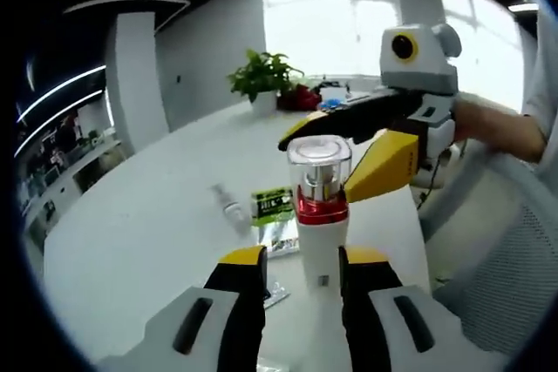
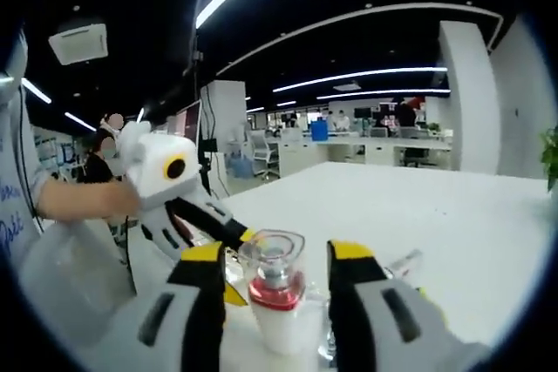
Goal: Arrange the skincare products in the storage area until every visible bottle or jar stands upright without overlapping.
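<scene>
A white plastic pump bottle with a red collar and a clear domed cap (image 1: 320, 215) stands upright at the centre of the left gripper view, framed between the black-and-yellow jaws of the left gripper (image 1: 301, 278) at the bottom of the frame. The jaws flank the bottle's white body closely on both sides and appear to pinch it, most likely to keep it steady and vertical.

From the right of that frame the right gripper (image 1: 344, 163) reaches in, its jaws spread to either side of the clear cap, one black jaw above and behind it, one yellow jaw lower right. No contact with the cap can be made out. In the right gripper view the same bottle (image 2: 277, 302) sits low in the frame between that gripper's own parted jaws (image 2: 275, 289), and the left gripper (image 2: 205, 219) comes in from the left.

The bottle rises above the white desk (image 1: 157, 241) (whether its base rests on the surface is hidden by the jaws). Behind it, at centre frame, lie a green-labelled sachet (image 1: 272, 206) and a small clear bottle tipped on its side (image 1: 229, 206), which by the task's terms remains to be stood up. A potted green plant (image 1: 261, 77) stands at the desk's far edge, upper centre.
</scene>
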The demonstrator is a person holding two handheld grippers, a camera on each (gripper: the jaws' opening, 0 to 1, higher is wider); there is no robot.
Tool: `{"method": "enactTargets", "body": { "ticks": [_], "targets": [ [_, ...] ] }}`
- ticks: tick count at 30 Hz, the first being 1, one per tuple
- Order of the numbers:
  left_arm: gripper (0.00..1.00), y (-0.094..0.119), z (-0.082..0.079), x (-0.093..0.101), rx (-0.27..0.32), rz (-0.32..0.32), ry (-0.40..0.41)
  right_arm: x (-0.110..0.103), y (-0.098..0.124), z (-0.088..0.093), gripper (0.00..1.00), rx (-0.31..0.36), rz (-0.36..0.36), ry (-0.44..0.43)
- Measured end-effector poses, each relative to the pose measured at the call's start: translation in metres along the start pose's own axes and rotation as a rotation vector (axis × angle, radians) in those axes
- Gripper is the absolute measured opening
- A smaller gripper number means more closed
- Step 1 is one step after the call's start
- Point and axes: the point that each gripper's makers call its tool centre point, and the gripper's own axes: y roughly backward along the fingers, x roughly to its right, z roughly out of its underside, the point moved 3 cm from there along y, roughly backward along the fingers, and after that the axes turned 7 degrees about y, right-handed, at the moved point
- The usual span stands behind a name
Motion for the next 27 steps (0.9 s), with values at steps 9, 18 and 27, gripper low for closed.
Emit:
{"method": "enactTargets", "body": {
  "ticks": [9, 18, 27],
  "targets": [
    [0.4, 0.031, -0.002, -0.013, 0.012, -0.114, 0.042, -0.004, 0.006, 0.005, 0.59, -0.077, 0.021, 0.018],
    [0.51, 0.06, -0.002, -0.013, 0.034, -0.201, 0.067, -0.001, 0.012, 0.01, 0.73, -0.146, 0.065, 0.008],
    [0.6, 0.089, 0.005, -0.017, 0.045, -0.315, 0.148, 0.004, 0.027, 0.014, 0.9, -0.214, 0.13, -0.022]
  ]
}}
